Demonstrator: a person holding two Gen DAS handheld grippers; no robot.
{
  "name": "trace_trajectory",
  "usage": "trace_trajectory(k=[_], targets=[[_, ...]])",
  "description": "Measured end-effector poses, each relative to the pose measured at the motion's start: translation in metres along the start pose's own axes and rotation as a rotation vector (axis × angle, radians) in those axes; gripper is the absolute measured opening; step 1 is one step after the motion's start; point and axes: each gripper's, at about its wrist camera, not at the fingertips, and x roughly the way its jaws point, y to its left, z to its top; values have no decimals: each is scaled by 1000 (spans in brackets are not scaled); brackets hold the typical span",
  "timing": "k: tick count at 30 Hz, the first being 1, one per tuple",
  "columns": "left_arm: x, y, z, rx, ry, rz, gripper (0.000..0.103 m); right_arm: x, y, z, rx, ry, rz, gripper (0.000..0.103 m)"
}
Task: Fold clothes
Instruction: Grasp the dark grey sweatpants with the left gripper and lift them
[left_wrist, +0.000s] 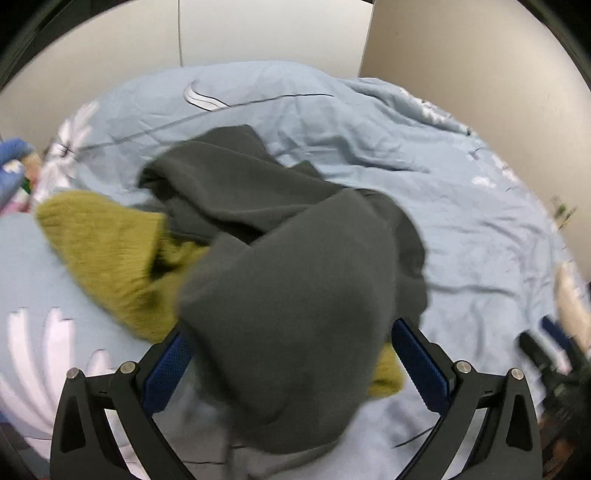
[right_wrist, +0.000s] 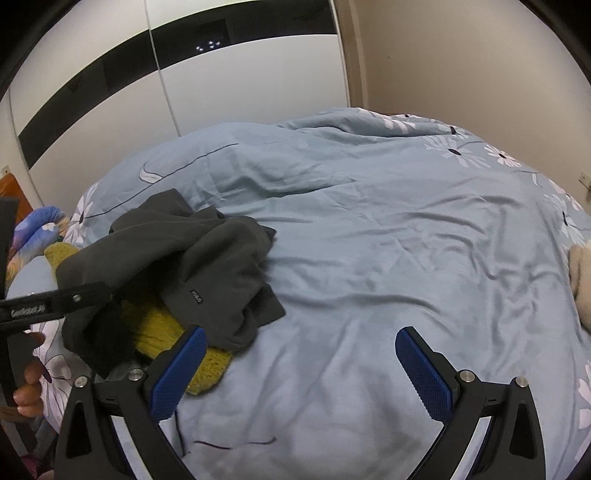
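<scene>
Two garments lie crumpled on the bed (right_wrist: 369, 258), the soft grey sweatshirt (right_wrist: 207, 273) over a yellow knit (right_wrist: 162, 325), both my tongs, left (left_wrist: 291, 354) and right (right_wrist: 301, 363), open, so I would take its hem

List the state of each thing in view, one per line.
left tool: open, dark grey garment bunched between its fingers
right tool: open, empty, over bare duvet
dark grey garment: crumpled, unfolded, lying partly over the yellow knit
yellow knit: crumpled, unfolded, partly buried under the grey garment
blue floral duvet: spread over the bed, wrinkled
</scene>
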Motion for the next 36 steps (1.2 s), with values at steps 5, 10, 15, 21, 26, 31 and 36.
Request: trace_trajectory(k=[5, 10, 15, 21, 26, 31, 36], targets=[[-26, 11, 4, 0, -121, 48, 103, 5, -14, -5, 40, 9, 13, 103], [-15, -21, 33, 120, -137, 33, 103, 2, -18, -8, 45, 11, 29, 103], [46, -50, 58, 222, 39, 32, 102, -7, -31, -10, 76, -13, 13, 103], [67, -58, 65, 207, 119, 55, 48, -11, -44, -14, 104, -12, 13, 103], [68, -60, 67, 178, 148, 56, 13, -18, -55, -16, 132, -23, 17, 103], [43, -76, 73, 190, 109, 1, 11, -32, -70, -17, 169, -51, 9, 103], [-32, -129, 94, 262, -72, -170, 9, -52, -92, -19, 220, -83, -7, 103]])
